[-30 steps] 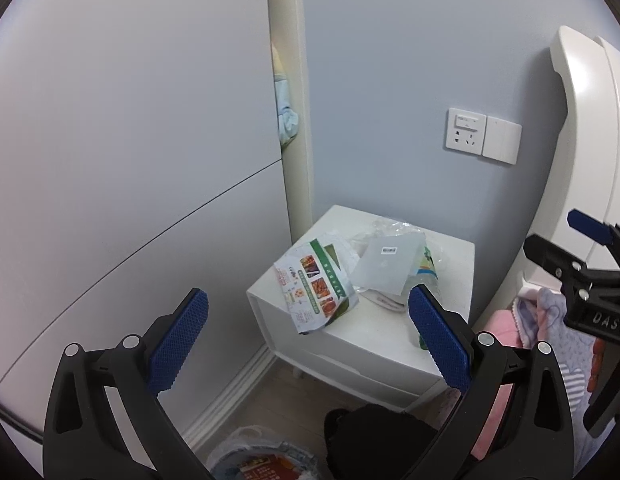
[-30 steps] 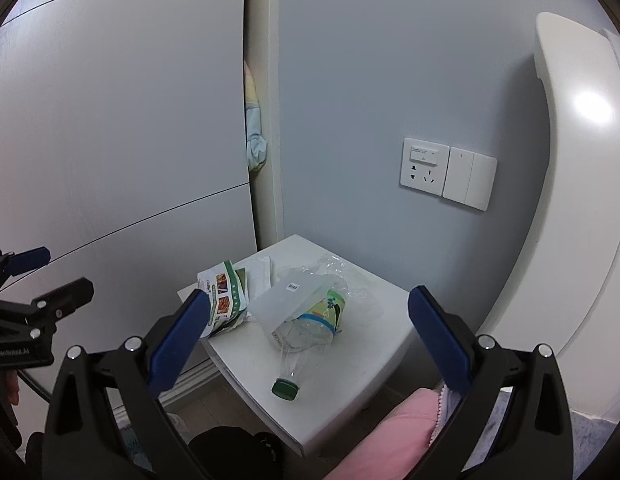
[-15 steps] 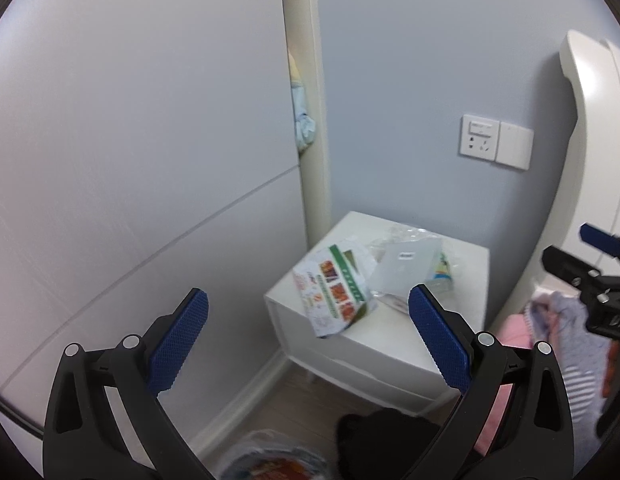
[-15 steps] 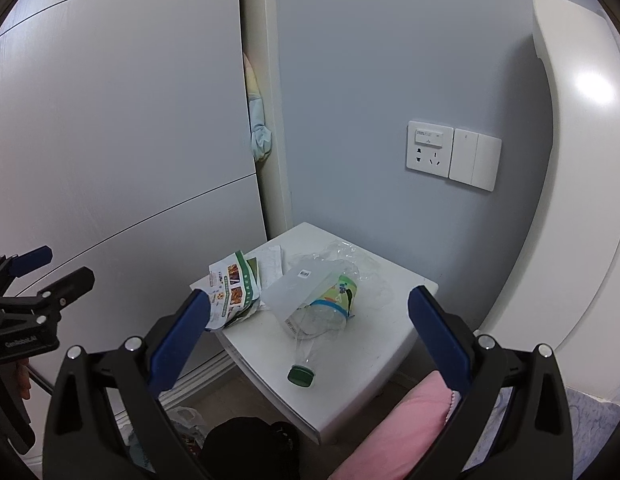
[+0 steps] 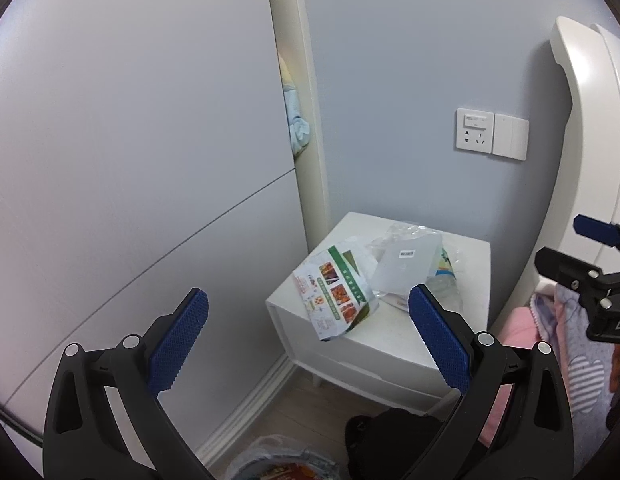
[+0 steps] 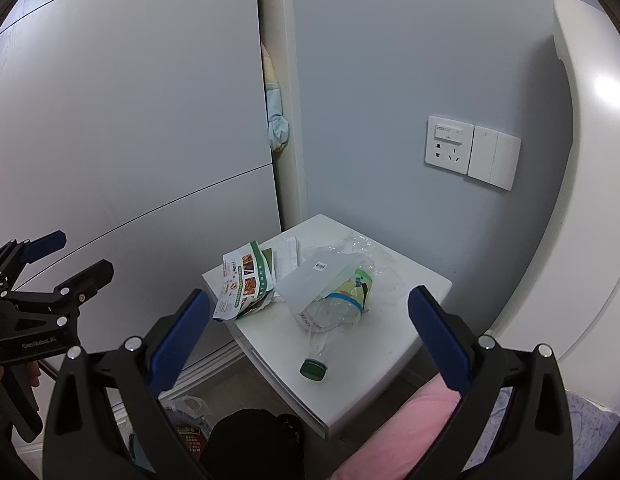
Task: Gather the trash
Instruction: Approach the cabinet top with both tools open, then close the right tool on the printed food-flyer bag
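A white nightstand [image 5: 393, 344] [image 6: 389, 356] holds trash: a green and white snack bag [image 5: 333, 294] [image 6: 246, 284], a clear plastic bag with a barcode label [image 5: 405, 268] [image 6: 313, 276], and a crushed plastic bottle [image 6: 341, 300] with a green cap [image 6: 313, 369]. My left gripper [image 5: 306, 344] is open and empty, well short of the nightstand. My right gripper [image 6: 310, 344] is open and empty, above the nightstand's near edge. Each gripper shows at the other view's edge.
A bin with a plastic liner [image 5: 282, 464] [image 6: 186, 420] stands on the floor below the grippers, beside a black object [image 5: 389, 440]. A white wardrobe [image 5: 110, 160] is on the left, a wall socket [image 6: 449, 146] behind, a bed with pink bedding [image 5: 549, 328] on the right.
Both grippers have pulled back a little from the nightstand, so it looks smaller and lower. Both stay open and empty. The trash has not moved.
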### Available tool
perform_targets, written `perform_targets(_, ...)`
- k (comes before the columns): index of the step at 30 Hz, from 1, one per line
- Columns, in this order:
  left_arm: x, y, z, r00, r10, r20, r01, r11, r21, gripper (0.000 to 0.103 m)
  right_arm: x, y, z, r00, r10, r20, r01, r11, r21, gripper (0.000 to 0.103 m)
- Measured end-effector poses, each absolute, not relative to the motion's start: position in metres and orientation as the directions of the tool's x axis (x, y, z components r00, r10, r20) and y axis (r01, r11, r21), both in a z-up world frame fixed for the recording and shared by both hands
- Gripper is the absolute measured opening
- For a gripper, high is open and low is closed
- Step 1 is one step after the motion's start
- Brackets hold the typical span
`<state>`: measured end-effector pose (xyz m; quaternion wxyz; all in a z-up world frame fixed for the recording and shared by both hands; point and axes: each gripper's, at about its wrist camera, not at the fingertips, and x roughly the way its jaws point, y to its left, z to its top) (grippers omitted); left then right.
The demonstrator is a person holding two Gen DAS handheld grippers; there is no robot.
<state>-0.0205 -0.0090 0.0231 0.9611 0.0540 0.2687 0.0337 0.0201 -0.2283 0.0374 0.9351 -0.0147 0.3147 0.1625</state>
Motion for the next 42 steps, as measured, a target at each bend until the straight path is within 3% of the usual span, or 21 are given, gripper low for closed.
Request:
perform_targets(24,0.005,-0.028,0.000,0.811,0.042,-0.583,0.026,0.994,0.107,0.097,0.030,-0.255,0.012,0.726,0.301,-0.619,-0.290,0.949,0.122,0.097)
perform_targets(30,0.005,-0.021,-0.013,0.816,-0.033,-0.578,0.085,0.994,0.064,0.097,0.035,-0.265,0.003,0.711,0.310,-0.631,-0.283,0.948,0.147,0.097)
perform_targets(42,0.015,-0.008,-0.042,0.788,-0.118,-0.604,0.190,0.980,0.056,0.097,0.055,-0.246,-0.020,0.635,0.431,-0.641,-0.394,0.894,0.212,0.097)
